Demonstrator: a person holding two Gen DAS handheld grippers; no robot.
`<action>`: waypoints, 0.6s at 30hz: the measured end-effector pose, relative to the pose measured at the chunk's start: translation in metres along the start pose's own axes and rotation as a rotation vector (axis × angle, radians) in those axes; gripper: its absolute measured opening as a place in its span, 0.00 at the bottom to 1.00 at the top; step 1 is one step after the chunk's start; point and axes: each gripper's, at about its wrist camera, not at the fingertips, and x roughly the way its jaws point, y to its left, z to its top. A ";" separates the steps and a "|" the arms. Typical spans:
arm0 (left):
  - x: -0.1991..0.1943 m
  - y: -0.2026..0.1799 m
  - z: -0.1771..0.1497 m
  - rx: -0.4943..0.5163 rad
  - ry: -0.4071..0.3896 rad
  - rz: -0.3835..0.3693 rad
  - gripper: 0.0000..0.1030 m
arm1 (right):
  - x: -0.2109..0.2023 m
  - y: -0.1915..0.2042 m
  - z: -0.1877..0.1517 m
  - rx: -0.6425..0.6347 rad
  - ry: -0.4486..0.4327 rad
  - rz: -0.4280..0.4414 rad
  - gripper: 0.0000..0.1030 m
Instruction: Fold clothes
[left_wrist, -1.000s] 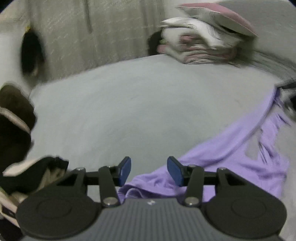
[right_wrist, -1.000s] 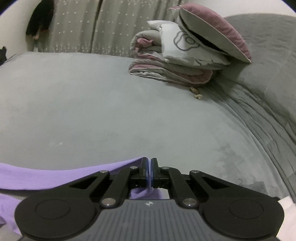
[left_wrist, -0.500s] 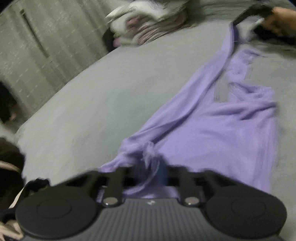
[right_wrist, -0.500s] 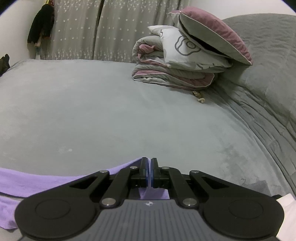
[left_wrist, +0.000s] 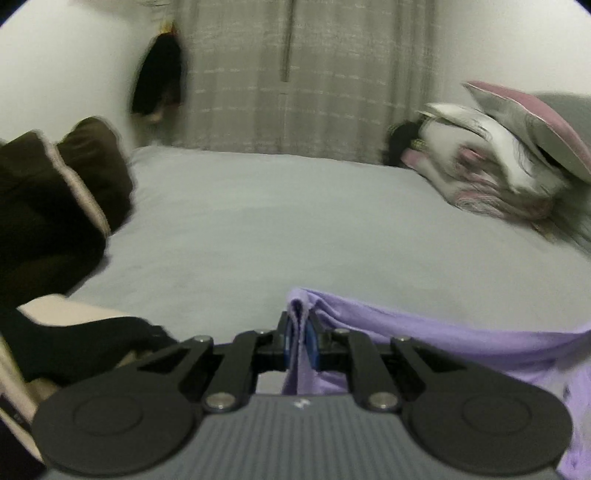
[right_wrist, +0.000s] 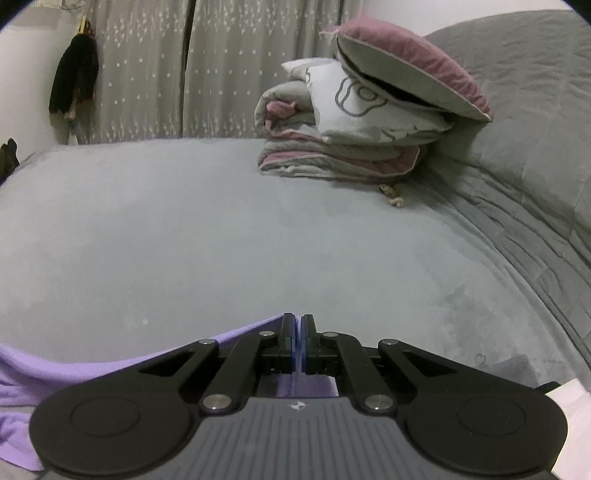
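A purple garment (left_wrist: 424, 332) hangs stretched between my two grippers above the grey bed. My left gripper (left_wrist: 300, 332) is shut on a bunched corner of it, with a fold of cloth sticking up between the blue pads. The cloth runs off to the right and down. In the right wrist view my right gripper (right_wrist: 297, 332) is shut on another edge of the purple garment (right_wrist: 74, 369), which trails away to the left and below the gripper.
The grey bed (right_wrist: 221, 229) stretches ahead. Folded bedding and a pink-edged pillow (right_wrist: 369, 122) are stacked at the far right by the grey headboard (right_wrist: 535, 92). Dark brown and cream clothing (left_wrist: 48, 221) lies at the left. Curtains (left_wrist: 295, 74) hang behind.
My left gripper was open over the garment's end, then closed on it and lifted it. The right gripper stayed shut on its edge and rose slightly.
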 end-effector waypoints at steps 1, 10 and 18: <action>-0.003 0.008 0.003 -0.019 -0.005 0.024 0.08 | -0.005 0.000 0.002 0.003 -0.004 0.011 0.02; 0.015 0.023 0.025 -0.073 0.002 0.124 0.08 | -0.037 -0.004 0.013 0.066 0.000 0.138 0.02; 0.088 0.024 0.025 -0.097 0.140 0.230 0.08 | 0.089 0.033 0.007 -0.120 0.243 0.134 0.02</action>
